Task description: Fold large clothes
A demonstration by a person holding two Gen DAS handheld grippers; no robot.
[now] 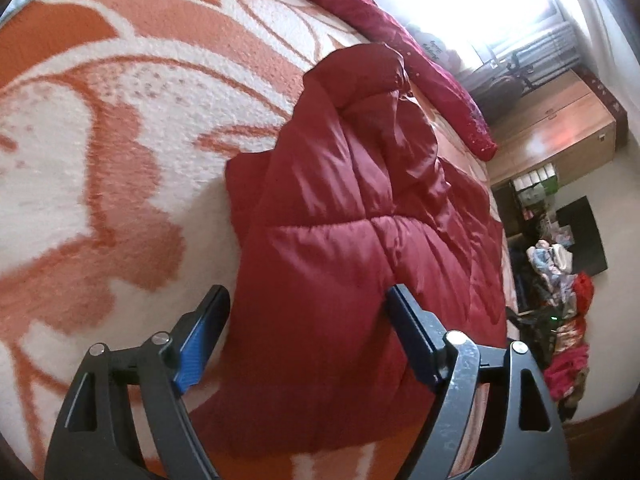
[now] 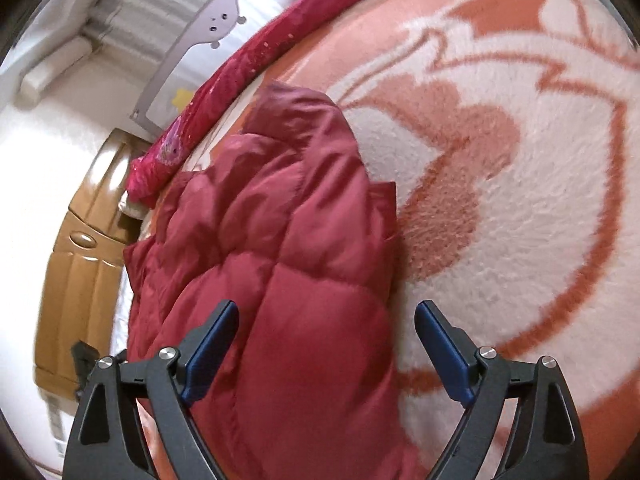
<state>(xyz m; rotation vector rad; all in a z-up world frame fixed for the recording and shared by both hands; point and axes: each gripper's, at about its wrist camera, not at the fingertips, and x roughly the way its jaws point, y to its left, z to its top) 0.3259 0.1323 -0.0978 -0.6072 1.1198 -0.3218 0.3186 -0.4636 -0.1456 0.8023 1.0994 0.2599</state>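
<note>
The red puffy jacket (image 1: 352, 216) lies in a long, bunched-up bundle on the fluffy orange and white blanket (image 1: 100, 140). It looks partly folded, with one end nearest the claws and the other end pointing toward the dark red quilt (image 1: 400, 28) that runs along the far side of the blanket.

The left claw (image 1: 308, 300) is wide apart. Its fingers stand on each side of the jacket's near end, and nothing is pinched. The right claw (image 2: 326, 312) is wide too. One finger is over the jacket and the other is over the blanket just beside the jacket. It holds nothing.

The jacket is fat and slippery. If a claw bites only the top layer, the shiny cloth may slide out and the fold may pop open. If the right claw closes where it is now, it may grab some blanket along with the jacket and drag the blanket up.

Past the jacket, off the blanket's edge, stand a wooden cabinet (image 1: 560, 120) and a pile of clothes (image 1: 568, 320) on the floor.
</note>
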